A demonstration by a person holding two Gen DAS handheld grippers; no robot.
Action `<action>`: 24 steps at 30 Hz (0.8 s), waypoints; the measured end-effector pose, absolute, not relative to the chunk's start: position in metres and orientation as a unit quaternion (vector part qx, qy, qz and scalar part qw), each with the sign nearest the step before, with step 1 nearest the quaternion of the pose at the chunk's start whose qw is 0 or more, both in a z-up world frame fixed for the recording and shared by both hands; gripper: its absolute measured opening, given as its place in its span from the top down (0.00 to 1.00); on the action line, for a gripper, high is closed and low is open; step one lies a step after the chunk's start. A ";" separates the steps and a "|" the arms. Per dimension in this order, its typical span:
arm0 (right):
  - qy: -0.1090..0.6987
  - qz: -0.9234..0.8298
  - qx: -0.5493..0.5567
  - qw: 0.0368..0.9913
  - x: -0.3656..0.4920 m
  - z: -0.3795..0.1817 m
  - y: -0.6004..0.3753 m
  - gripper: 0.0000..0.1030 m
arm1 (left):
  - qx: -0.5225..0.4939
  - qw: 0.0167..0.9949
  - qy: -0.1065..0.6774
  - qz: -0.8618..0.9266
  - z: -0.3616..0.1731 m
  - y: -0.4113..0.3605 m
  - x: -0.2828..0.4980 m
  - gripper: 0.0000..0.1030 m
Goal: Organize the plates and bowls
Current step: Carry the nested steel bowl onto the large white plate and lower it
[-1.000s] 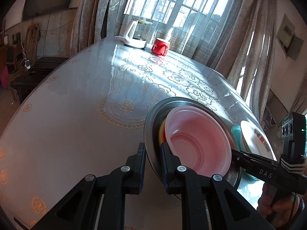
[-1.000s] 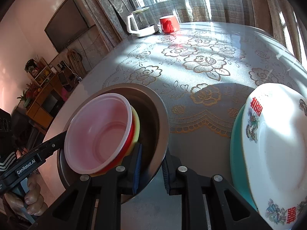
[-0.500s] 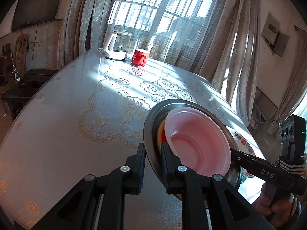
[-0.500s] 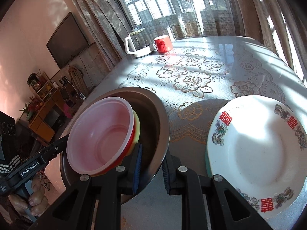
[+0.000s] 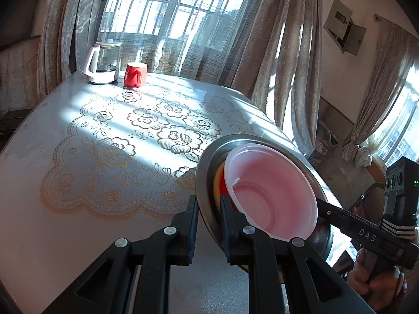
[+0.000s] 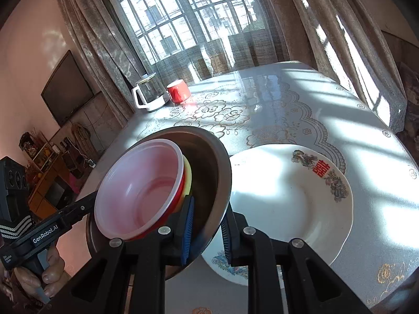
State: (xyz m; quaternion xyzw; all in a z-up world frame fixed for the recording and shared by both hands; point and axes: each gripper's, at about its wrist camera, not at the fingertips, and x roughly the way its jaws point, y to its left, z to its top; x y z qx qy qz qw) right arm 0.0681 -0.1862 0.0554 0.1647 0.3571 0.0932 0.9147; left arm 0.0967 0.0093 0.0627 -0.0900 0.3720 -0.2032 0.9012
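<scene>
A dark metal basin [image 5: 207, 167] [image 6: 209, 162] holds nested bowls: a translucent pink bowl [image 5: 272, 191] [image 6: 141, 185] on top, a red and a yellow one under it. My left gripper [image 5: 208, 204] is shut on the basin's left rim. My right gripper [image 6: 207, 214] is shut on its opposite rim. Both hold the basin lifted above the table. A white decorated plate [image 6: 288, 196] lies on the table to the right of the basin, stacked on another plate whose edge barely shows.
A round table [image 5: 78, 157] with a lace-pattern cloth. A glass kettle [image 5: 103, 62] [image 6: 149, 95] and a red mug [image 5: 134, 74] [image 6: 179, 91] stand at the far edge by the curtained window. A TV and shelves stand at the left in the right wrist view.
Both grippers have raised the basin with its bowls well above the table and carried it toward the white plate. The grips have not changed.
</scene>
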 end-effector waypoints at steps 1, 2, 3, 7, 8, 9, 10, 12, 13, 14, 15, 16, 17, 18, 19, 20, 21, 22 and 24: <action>0.356 0.086 0.168 0.915 0.068 0.055 -0.193 0.81 | -0.088 0.899 0.375 -0.207 0.062 0.003 0.100 0.84; 0.355 0.079 0.172 0.916 0.068 0.055 -0.198 0.81 | -0.086 0.897 0.378 -0.211 0.062 -0.004 0.103 0.84; 0.353 0.073 0.175 0.916 0.067 0.054 -0.204 0.81 | -0.083 0.896 0.379 -0.216 0.061 -0.011 0.103 0.84; 0.352 0.050 0.191 0.915 0.066 0.050 -0.224 0.81 | -0.072 0.891 0.386 -0.228 0.059 -0.035 0.112 0.84; 0.353 0.044 0.194 0.914 0.066 0.048 -0.228 0.81 | -0.068 0.890 0.389 -0.231 0.058 -0.041 0.113 0.84; 0.353 0.038 0.198 0.914 0.066 0.046 -0.233 0.81 | -0.065 0.888 0.391 -0.232 0.056 -0.046 0.115 0.84; 0.354 0.034 0.201 0.913 0.066 0.044 -0.237 0.81 | -0.062 0.887 0.393 -0.234 0.055 -0.051 0.117 0.84; 0.355 0.026 0.207 0.912 0.067 0.041 -0.244 0.81 | -0.057 0.885 0.397 -0.237 0.052 -0.059 0.120 0.84; 0.355 0.023 0.208 0.911 0.067 0.040 -0.247 0.81 | -0.057 0.883 0.400 -0.238 0.050 -0.062 0.122 0.84; 0.356 0.019 0.211 0.910 0.068 0.037 -0.250 0.81 | -0.056 0.881 0.404 -0.239 0.048 -0.065 0.123 0.84; 0.356 0.016 0.213 0.909 0.068 0.036 -0.252 0.81 | -0.055 0.880 0.407 -0.240 0.046 -0.069 0.124 0.84; 0.357 0.014 0.215 0.909 0.068 0.034 -0.255 0.81 | -0.053 0.878 0.409 -0.241 0.044 -0.072 0.125 0.84; 0.357 0.011 0.216 0.909 0.068 0.033 -0.257 0.81 | -0.050 0.877 0.411 -0.241 0.042 -0.074 0.125 0.83; 0.358 0.009 0.218 0.908 0.068 0.031 -0.260 0.81 | -0.047 0.876 0.414 -0.241 0.039 -0.077 0.126 0.83; 0.358 0.007 0.220 0.907 0.069 0.029 -0.262 0.81 | -0.045 0.875 0.417 -0.241 0.037 -0.080 0.127 0.83; 0.359 0.005 0.221 0.907 0.069 0.027 -0.264 0.81 | -0.043 0.874 0.420 -0.240 0.035 -0.082 0.128 0.83; 0.360 0.002 0.221 0.906 0.070 0.026 -0.265 0.81 | -0.041 0.873 0.423 -0.238 0.032 -0.084 0.130 0.83; 0.361 0.000 0.221 0.906 0.071 0.024 -0.266 0.81 | -0.039 0.873 0.425 -0.237 0.030 -0.086 0.131 0.83; 0.363 -0.003 0.222 0.905 0.072 0.021 -0.267 0.81 | -0.037 0.871 0.429 -0.236 0.026 -0.088 0.132 0.83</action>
